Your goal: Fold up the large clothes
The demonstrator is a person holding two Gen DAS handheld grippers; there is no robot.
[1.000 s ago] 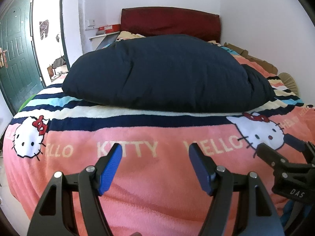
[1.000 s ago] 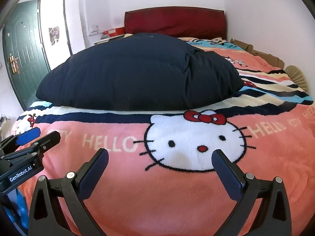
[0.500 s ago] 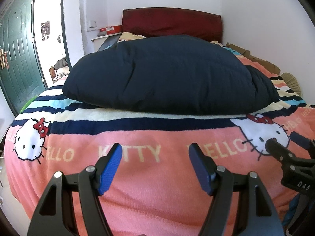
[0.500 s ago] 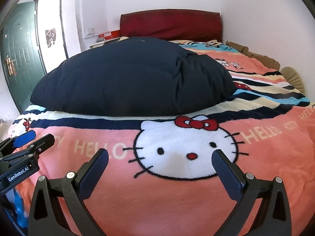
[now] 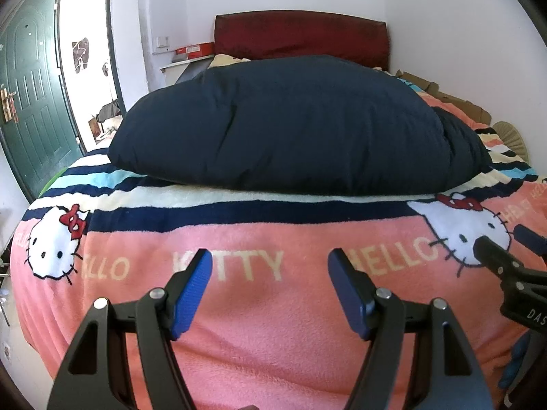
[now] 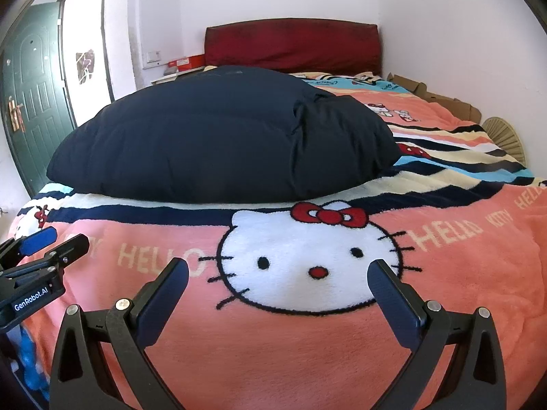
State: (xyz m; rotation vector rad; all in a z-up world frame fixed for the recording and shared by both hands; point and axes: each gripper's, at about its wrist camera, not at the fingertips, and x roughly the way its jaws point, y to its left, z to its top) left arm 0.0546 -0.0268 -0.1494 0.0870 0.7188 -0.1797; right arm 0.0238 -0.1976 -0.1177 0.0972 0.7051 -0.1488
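A puffy dark navy garment (image 5: 294, 126) (image 6: 222, 140) lies in a folded mound across the middle of the bed, on a pink cartoon-cat blanket (image 5: 266, 324) (image 6: 273, 358). My left gripper (image 5: 270, 266) hovers open over the blanket's near end, well short of the garment, with nothing between its blue pads. My right gripper (image 6: 278, 273) is open too, above the white cat face, and holds nothing. Each gripper shows at the edge of the other's view: the right gripper (image 5: 509, 249) and the left gripper (image 6: 51, 244).
A dark red headboard (image 5: 301, 39) stands at the far wall. A green door (image 5: 30, 102) and a bright doorway lie to the left. Cardboard pieces (image 6: 434, 97) and a woven fan (image 6: 502, 135) sit along the right wall.
Both views have drifted slightly; the garment and blanket pattern sit a little lower and shifted in the pictures. Both grippers stay open and empty.
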